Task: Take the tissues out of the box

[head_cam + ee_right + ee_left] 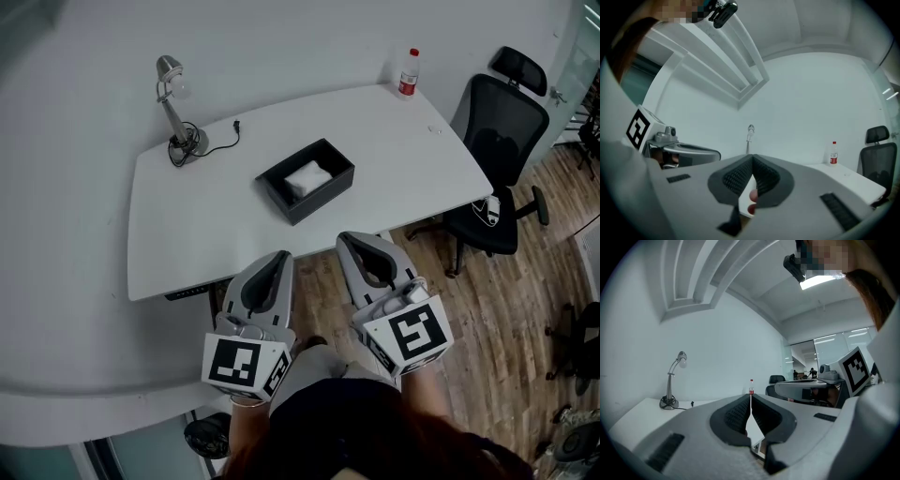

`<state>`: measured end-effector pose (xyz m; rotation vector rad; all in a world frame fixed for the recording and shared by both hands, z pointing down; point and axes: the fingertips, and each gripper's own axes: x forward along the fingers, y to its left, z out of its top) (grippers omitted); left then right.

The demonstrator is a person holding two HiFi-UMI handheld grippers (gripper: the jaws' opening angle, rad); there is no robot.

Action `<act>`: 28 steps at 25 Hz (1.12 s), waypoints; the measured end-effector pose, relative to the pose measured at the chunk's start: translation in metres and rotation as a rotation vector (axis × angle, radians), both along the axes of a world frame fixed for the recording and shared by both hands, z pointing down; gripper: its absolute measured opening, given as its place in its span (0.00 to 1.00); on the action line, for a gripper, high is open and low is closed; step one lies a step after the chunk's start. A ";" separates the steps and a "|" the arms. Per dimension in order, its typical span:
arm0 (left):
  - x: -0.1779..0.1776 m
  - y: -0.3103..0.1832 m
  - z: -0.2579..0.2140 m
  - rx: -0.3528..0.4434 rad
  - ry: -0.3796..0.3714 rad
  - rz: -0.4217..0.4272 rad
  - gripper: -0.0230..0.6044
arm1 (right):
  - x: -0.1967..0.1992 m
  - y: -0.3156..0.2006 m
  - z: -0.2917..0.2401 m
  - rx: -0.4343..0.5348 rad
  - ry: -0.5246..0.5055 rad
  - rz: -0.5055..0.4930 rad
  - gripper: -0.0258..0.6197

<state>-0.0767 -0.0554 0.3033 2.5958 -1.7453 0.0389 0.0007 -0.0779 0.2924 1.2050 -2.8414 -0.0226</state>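
A black open box (323, 192) stands in the middle of the white table (187, 225), with a white wad of tissues (307, 176) lying inside it. Both grippers hover side by side in front of the table's near edge, pointing level toward the box and well short of it. My left gripper (284, 254) (751, 399) has its jaws meeting at the tips, nothing between them. My right gripper (345, 237) (753, 159) is likewise shut and empty. In both gripper views the jaws hide the box.
A desk lamp (173, 103) with a loose cord stands at the table's back left. A red-capped bottle (409, 72) is at the back right corner. A black office chair (497, 141) sits to the right on the wooden floor.
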 end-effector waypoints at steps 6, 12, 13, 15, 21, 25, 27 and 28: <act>-0.024 -0.019 -0.006 0.011 0.014 0.003 0.08 | -0.020 -0.021 -0.014 0.044 -0.006 -0.008 0.07; -0.039 -0.032 -0.006 0.010 0.034 0.035 0.08 | -0.033 -0.036 -0.018 0.049 0.034 0.017 0.07; -0.040 -0.034 -0.005 0.008 0.039 0.042 0.08 | -0.035 -0.037 -0.018 0.046 0.044 0.020 0.07; -0.043 -0.038 -0.005 0.006 0.049 0.053 0.08 | -0.037 -0.040 -0.017 0.039 0.060 0.029 0.07; -0.047 -0.049 -0.009 0.013 0.058 0.072 0.08 | -0.033 -0.050 -0.010 0.004 0.096 0.075 0.07; -0.046 -0.058 -0.007 0.013 0.061 0.081 0.08 | -0.032 -0.058 -0.010 0.024 0.101 0.074 0.07; -0.046 -0.065 -0.007 0.016 0.058 0.083 0.08 | -0.031 -0.065 -0.009 0.022 0.111 0.075 0.07; -0.046 -0.068 -0.007 0.017 0.056 0.084 0.08 | -0.032 -0.068 -0.008 0.021 0.117 0.072 0.07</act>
